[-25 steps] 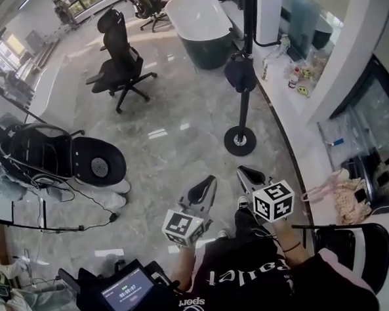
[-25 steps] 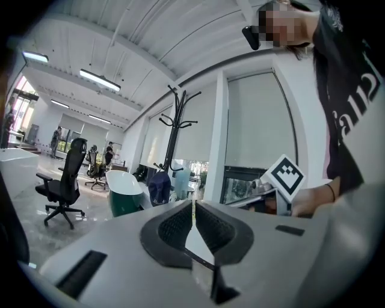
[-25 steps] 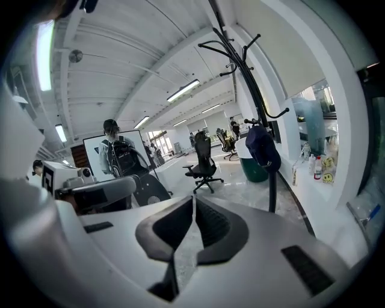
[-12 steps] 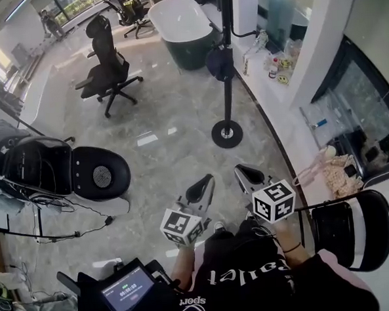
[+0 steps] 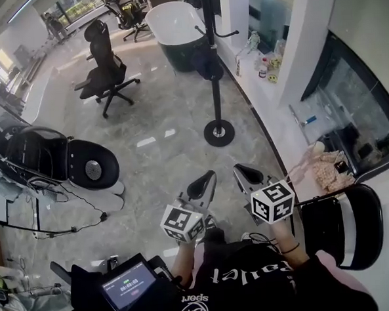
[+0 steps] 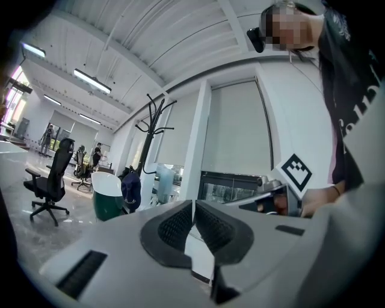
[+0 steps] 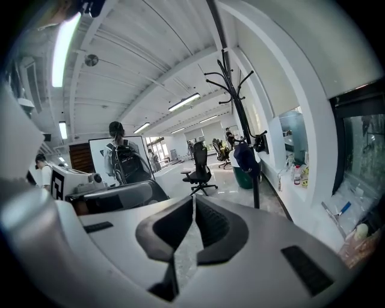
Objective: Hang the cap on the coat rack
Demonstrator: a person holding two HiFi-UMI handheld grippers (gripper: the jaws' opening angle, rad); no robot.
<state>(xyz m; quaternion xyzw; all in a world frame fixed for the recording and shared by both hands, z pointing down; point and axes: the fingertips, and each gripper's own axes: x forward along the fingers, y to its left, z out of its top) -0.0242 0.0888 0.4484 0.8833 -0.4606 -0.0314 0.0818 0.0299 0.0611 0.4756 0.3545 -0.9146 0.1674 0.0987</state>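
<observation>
A dark blue cap [image 5: 206, 64] hangs on the black coat rack [image 5: 214, 91], which stands on a round base on the marble floor ahead. The same cap [image 6: 130, 190] shows in the left gripper view and the cap [image 7: 246, 158] in the right gripper view, on the rack [image 7: 240, 114]. Both grippers are held low in front of the person, well short of the rack. My left gripper [image 5: 205, 181] is shut with nothing in it. My right gripper [image 5: 244, 175] is shut and empty too.
A white and green bathtub [image 5: 170, 28] stands behind the rack. A black office chair [image 5: 107, 68] is at the back left, a reclined black seat [image 5: 56, 157] at the left. A white ledge with small bottles [image 5: 261, 65] runs along the right wall. A black chair [image 5: 346, 224] sits at the near right.
The head view has shifted forward and right: the coat rack with the cap now sits further left and higher in view. Both grippers stay shut in about the same place.
</observation>
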